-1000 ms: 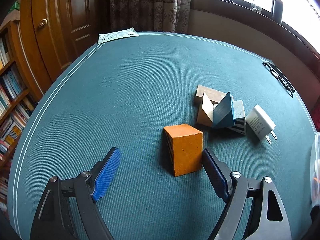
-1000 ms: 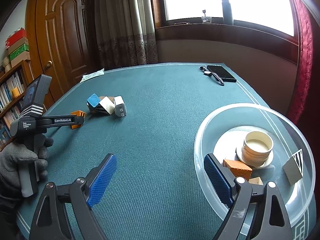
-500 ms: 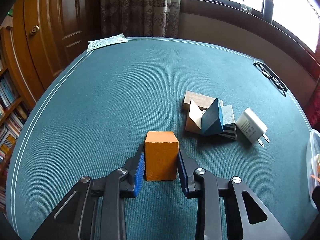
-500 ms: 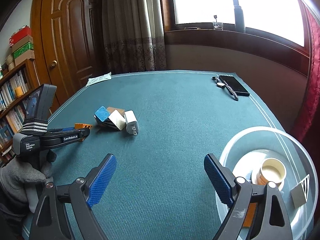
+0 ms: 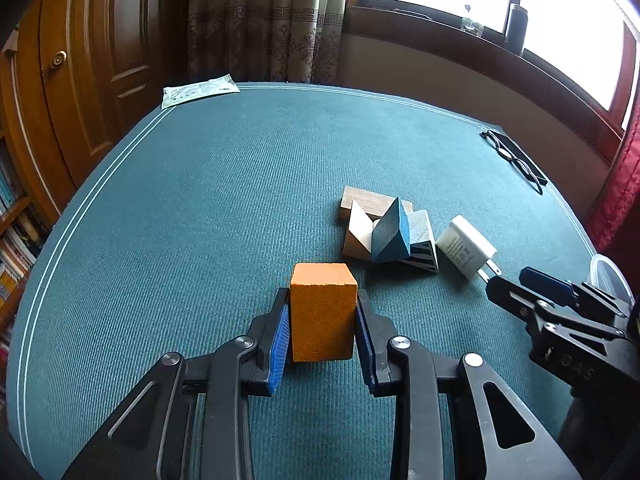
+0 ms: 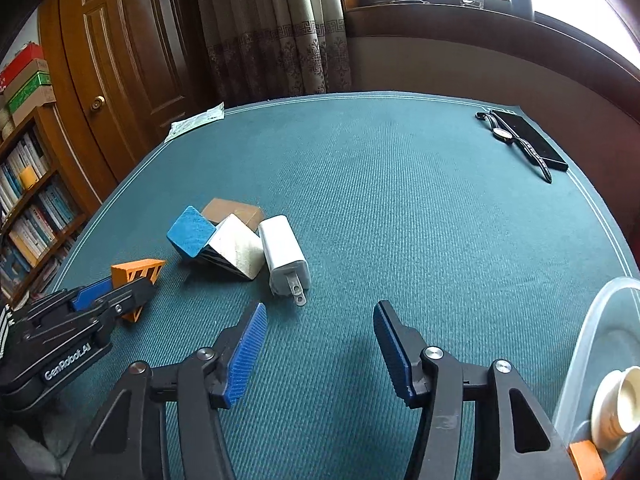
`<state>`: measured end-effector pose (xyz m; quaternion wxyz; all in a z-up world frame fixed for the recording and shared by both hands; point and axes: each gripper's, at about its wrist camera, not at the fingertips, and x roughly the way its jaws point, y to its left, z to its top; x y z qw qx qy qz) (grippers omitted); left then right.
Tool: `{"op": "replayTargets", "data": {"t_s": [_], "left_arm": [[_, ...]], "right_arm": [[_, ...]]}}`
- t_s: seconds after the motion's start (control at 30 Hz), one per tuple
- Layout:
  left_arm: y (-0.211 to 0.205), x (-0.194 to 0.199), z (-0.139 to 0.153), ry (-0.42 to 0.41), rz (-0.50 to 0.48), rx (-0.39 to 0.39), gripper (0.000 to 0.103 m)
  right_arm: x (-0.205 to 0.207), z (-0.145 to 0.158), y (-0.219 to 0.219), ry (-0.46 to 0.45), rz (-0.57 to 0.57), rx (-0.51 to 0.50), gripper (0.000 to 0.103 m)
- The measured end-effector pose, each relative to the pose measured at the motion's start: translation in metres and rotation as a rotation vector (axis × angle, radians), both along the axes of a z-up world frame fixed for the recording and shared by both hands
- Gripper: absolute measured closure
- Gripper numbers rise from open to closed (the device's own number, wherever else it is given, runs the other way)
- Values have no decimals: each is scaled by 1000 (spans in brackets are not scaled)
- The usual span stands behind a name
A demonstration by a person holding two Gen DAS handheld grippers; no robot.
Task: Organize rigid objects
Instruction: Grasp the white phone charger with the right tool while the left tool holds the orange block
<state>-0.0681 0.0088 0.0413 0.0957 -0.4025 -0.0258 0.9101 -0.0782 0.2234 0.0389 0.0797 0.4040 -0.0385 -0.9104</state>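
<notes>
My left gripper (image 5: 322,320) is shut on an orange block (image 5: 323,312), held just over the green tablecloth; the block also shows in the right wrist view (image 6: 138,276). Beyond it lies a cluster of blocks: a blue wedge (image 5: 392,232), a tan wedge (image 5: 357,232), a brown slab (image 5: 368,202) and a striped grey block (image 5: 422,240). A white charger plug (image 5: 466,247) lies to their right, and shows in the right wrist view (image 6: 284,254). My right gripper (image 6: 318,344) is open and empty, just short of the charger plug.
A clear plastic bowl (image 6: 596,344) at the right edge holds a cream cup (image 6: 618,404) and an orange piece (image 6: 586,458). A phone and watch (image 6: 520,140) lie at the far right. A paper sheet (image 5: 198,90) lies at the far left corner.
My left gripper closed on the orange block and now holds it. My right gripper moved left, away from the bowl and toward the charger plug.
</notes>
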Motion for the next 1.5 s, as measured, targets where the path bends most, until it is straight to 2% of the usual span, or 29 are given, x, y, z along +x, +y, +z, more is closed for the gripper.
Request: {"op": "replayTargets", "data": {"t_s": [0.23, 0.3, 0.43, 0.5, 1.07, 1.5], "left_arm": [[-3, 6, 5, 4, -6, 18, 72], [-3, 8, 6, 6, -8, 24, 72], [-3, 8, 7, 4, -10, 31, 72], [-3, 8, 6, 2, -10, 33, 72], [7, 16, 10, 11, -43, 33, 72], [24, 23, 9, 10, -69, 3, 72]], "right_arm": [[-22, -2, -13, -11, 24, 19, 48], [-29, -6, -16, -28, 26, 17, 57], [-35, -8, -21, -27, 33, 34, 66], [-35, -7, -23, -27, 37, 40, 78], [12, 10, -5, 11, 41, 8, 79], [48, 20, 28, 31, -3, -57, 79]]}}
